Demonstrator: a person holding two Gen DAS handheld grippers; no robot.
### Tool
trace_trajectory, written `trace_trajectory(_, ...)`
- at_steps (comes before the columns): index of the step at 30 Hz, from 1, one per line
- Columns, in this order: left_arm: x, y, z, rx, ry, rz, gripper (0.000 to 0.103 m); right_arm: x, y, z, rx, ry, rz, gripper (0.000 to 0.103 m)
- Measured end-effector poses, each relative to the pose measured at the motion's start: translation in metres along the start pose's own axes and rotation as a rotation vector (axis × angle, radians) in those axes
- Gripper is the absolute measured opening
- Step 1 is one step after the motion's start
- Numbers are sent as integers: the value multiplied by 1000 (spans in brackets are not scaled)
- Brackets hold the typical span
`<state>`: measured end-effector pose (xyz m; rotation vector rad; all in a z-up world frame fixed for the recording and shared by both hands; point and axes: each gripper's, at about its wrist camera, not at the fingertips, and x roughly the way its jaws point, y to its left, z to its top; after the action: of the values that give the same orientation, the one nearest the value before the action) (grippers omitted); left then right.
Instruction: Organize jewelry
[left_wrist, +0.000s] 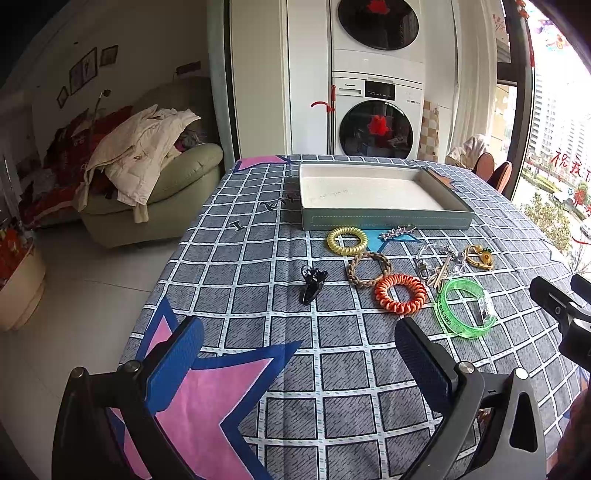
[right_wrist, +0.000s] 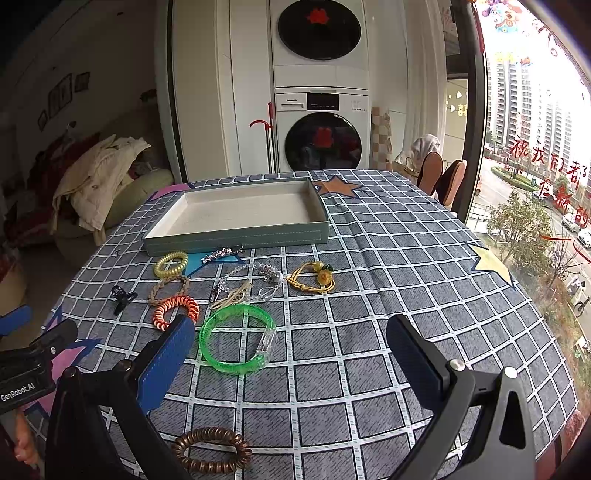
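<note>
An empty grey-green tray (left_wrist: 388, 220) (right_wrist: 236, 236) with a cream lining sits at the far side of the checked tablecloth. In front of it lie a yellow coil hair tie (left_wrist: 347, 241) (right_wrist: 170, 264), a braided tan bracelet (left_wrist: 369, 268) (right_wrist: 168, 289), an orange coil tie (left_wrist: 400, 294) (right_wrist: 176, 311), a green bangle (left_wrist: 463, 312) (right_wrist: 237, 338), a black claw clip (left_wrist: 312, 282) (right_wrist: 122, 297), a sparkly hair clip (left_wrist: 397, 232) (right_wrist: 221, 253), a yellow flower cord bracelet (left_wrist: 480, 256) (right_wrist: 314, 277) and a clear bead chain (right_wrist: 255, 277). A brown coil tie (right_wrist: 211, 448) lies nearest. My left gripper (left_wrist: 299, 350) and right gripper (right_wrist: 290, 350) are both open and empty above the cloth.
The table's left edge drops to a tiled floor beside a green sofa (left_wrist: 159, 177) piled with clothes. Stacked washing machines (left_wrist: 376, 122) stand behind the table. Chairs (right_wrist: 441, 177) and a window are at the right. The right gripper shows at the right edge of the left wrist view (left_wrist: 565, 310).
</note>
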<state>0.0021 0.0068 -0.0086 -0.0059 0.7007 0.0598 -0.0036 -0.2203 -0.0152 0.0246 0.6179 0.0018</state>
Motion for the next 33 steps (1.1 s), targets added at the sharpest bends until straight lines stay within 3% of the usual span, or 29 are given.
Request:
trace_trajectory(15, 22, 7, 4, -4, 54, -12, 103, 15, -3, 0, 2, 44, -4, 103)
trace_trajectory(29, 96, 6, 37, 79, 197, -81, 103, 74, -5, 6, 33, 328, 30, 103)
trace_trajectory(33, 111, -1, 36, 95, 228, -84, 98, 89, 1, 4, 31, 376, 40, 99)
